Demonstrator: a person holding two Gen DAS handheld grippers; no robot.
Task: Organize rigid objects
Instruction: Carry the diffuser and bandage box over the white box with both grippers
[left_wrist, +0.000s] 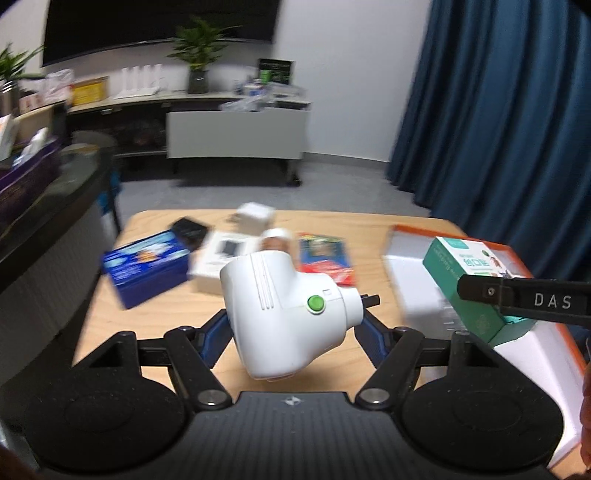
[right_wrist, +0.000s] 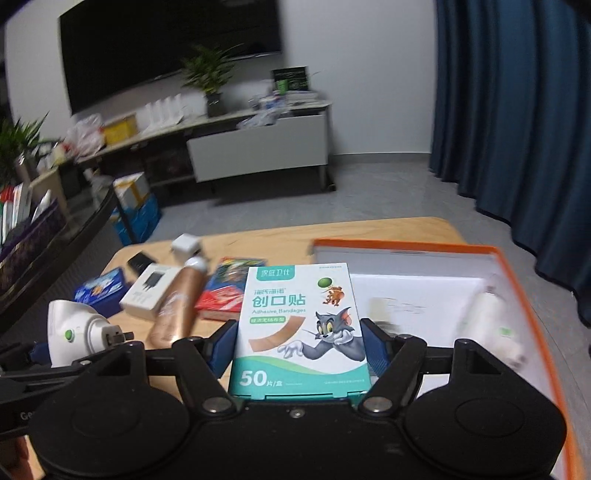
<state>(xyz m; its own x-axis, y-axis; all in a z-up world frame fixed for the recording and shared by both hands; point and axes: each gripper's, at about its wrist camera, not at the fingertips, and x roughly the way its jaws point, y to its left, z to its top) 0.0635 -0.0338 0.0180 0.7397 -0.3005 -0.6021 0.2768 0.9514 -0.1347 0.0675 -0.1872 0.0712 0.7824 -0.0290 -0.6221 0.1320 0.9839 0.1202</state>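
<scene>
My left gripper (left_wrist: 291, 325) is shut on a white handheld device with a green button (left_wrist: 280, 314), held above the wooden table (left_wrist: 155, 325). My right gripper (right_wrist: 299, 343) is shut on a green-and-white box of adhesive bandages (right_wrist: 301, 328), which also shows at the right of the left wrist view as a bandage box (left_wrist: 476, 284). The white device (right_wrist: 77, 336) shows at the lower left of the right wrist view. An orange-rimmed white box (right_wrist: 517, 280) lies to the right, with a white tube-like item (right_wrist: 491, 321) inside.
On the table's far part lie a blue box (left_wrist: 147, 269), a white charger box (right_wrist: 147, 291), a bronze bottle (right_wrist: 181, 302), a red-and-blue pack (right_wrist: 225, 291), a small black item (right_wrist: 138, 262) and a white cube (right_wrist: 186, 248). A dark counter (left_wrist: 48, 206) stands to the left.
</scene>
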